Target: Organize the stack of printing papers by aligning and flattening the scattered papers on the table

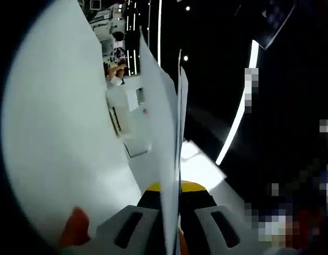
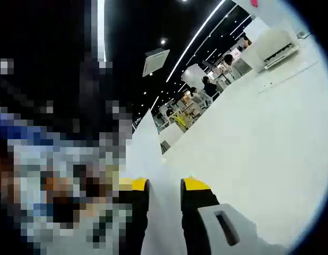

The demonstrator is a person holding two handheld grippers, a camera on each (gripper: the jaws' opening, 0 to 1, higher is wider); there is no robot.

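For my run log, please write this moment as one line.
left tongs: shut on thin white paper sheets | right tongs: shut on white paper sheets | sheets edge-on

— What does the left gripper point(image 1: 172, 212) hold?
— A thin stack of white papers point(image 1: 166, 133), standing edge-on between its yellow-tipped jaws, which close on the sheets.
— And to the side?
— A broad white sheet point(image 1: 58, 138) covers the left. Behind, long ceiling lights point(image 1: 238, 114) cross a dark ceiling.
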